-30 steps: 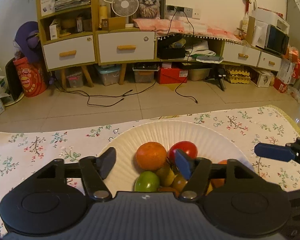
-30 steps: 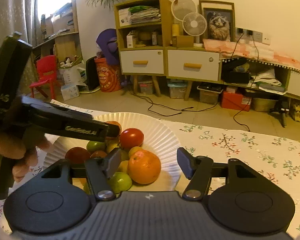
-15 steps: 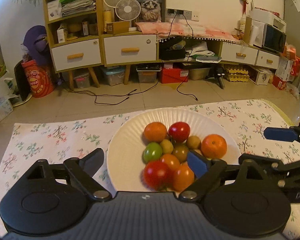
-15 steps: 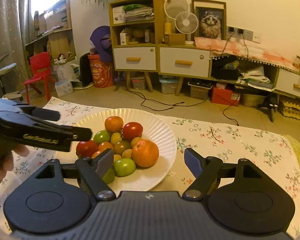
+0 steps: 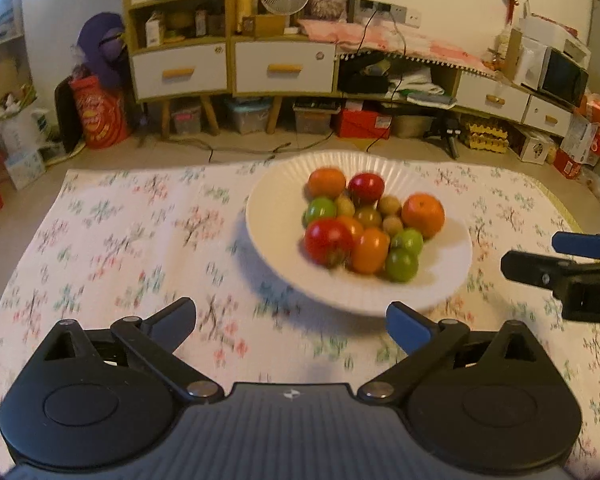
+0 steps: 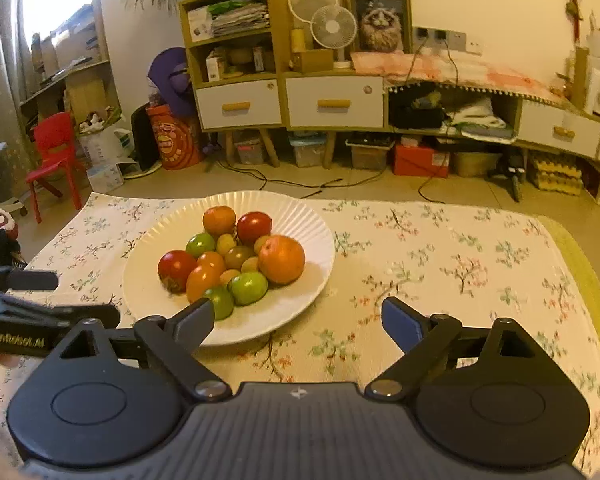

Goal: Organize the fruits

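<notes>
In the left wrist view, the black left gripper [image 5: 291,322] is seen at the bottom of the frame with its jaws spread wide; they have just been opening, and nothing is held between them, only the floral-patterned white tablecloth [image 5: 132,240] being visible in the gap. A white fluted paper plate [image 5: 276,216] is placed right of centre on that cloth, and a heap of mixed fruits [image 5: 370,224] is piled on it: a large orange [image 5: 423,215] at the right of the heap, a red tomato [image 5: 329,241] at its lower left, and small green fruits among them. At the right edge of this frame the black tips of the right gripper [image 5: 556,258] are shown apart from the plate. In the right wrist view, the right gripper is likewise found at the bottom, its jaws widely parted after just opening, nothing being gripped, its left finger [image 6: 192,322] overlapping the plate's near rim in the picture.
</notes>
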`<state>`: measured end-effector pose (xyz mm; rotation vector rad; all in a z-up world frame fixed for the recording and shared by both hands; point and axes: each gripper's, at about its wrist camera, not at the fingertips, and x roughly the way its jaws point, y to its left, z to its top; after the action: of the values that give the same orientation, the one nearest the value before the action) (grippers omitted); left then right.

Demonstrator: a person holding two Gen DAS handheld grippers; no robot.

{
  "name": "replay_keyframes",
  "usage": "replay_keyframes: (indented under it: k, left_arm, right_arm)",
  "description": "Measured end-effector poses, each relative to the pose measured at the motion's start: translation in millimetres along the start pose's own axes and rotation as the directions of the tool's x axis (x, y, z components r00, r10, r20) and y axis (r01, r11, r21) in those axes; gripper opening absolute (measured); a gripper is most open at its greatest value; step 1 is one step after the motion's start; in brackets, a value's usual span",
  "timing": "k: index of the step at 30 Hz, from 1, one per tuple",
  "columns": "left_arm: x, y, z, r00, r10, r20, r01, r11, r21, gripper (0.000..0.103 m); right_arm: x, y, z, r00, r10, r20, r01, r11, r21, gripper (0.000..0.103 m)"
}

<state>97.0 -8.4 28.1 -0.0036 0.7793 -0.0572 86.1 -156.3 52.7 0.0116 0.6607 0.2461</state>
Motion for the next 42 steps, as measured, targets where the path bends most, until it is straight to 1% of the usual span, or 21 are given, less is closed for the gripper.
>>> replay_keyframes:
  k: [2,6,13,17,18,20,22,26,29,33,42]
  left_arm:
    - [-3,-1,-8,1.0,0.016,-0.027,-0.016,1.0,0.003,0.103]
    - [-13,-2,-26,0.997,0.053,-0.052,-0.053,0.999,0.004,0.103]
    - [-30,-1,-45,0.994,0.074,-0.086,-0.077,0.996,-0.034,0.103]
    - [-36,-7,-53,0.983,0.143,-0.111,-0.145,0.989,-0.013,0.103]
    - [-37,-7,-54,0.983,0.148,-0.113,-0.151,0.988,-0.018,0.103]
    - [-41,-7,-55,0.981,0.151,-0.12,-0.157,0.987,-0.041,0.103]
    - [-46,-8,-56,0.981,0.15,-0.122,-0.158,0.986,-0.051,0.103]
    - [-56,-10,-55,0.98,0.16,-0.115,-0.168,0.983,-0.068,0.103]
    - [-60,-10,-55,0.979,0.172,-0.107,-0.181,0.98,-0.086,0.103]
    - [-62,-10,-56,0.977,0.188,-0.098,-0.196,0.977,-0.081,0.103]
    - [-61,-11,-58,0.979,0.177,-0.105,-0.186,0.979,-0.08,0.103]
  right_arm:
    - [-3,4,-5,1.0,-0.012,-0.009,0.012,1.0,-0.005,0.093]
    - [-9,14,-17,0.999,-0.025,-0.033,0.024,0.999,-0.034,0.095]
    - [-23,23,-30,0.997,0.0,-0.081,-0.002,1.0,-0.014,0.098]
    - [-31,28,-39,0.995,-0.015,-0.1,0.014,1.0,-0.012,0.101]
    - [-33,29,-42,0.994,-0.018,-0.109,0.018,1.0,-0.007,0.102]
    - [-34,30,-47,0.99,-0.02,-0.139,0.02,1.0,-0.002,0.102]
    - [-36,34,-50,0.987,-0.022,-0.161,0.018,0.999,-0.028,0.102]
    - [-43,45,-53,0.988,-0.043,-0.15,0.03,0.995,-0.091,0.102]
    - [-43,50,-53,0.986,-0.046,-0.158,0.031,0.995,-0.096,0.102]
    - [-41,55,-53,0.984,-0.047,-0.169,0.031,0.995,-0.098,0.102]
    - [-38,57,-55,0.981,-0.073,-0.179,0.055,0.993,-0.106,0.103]
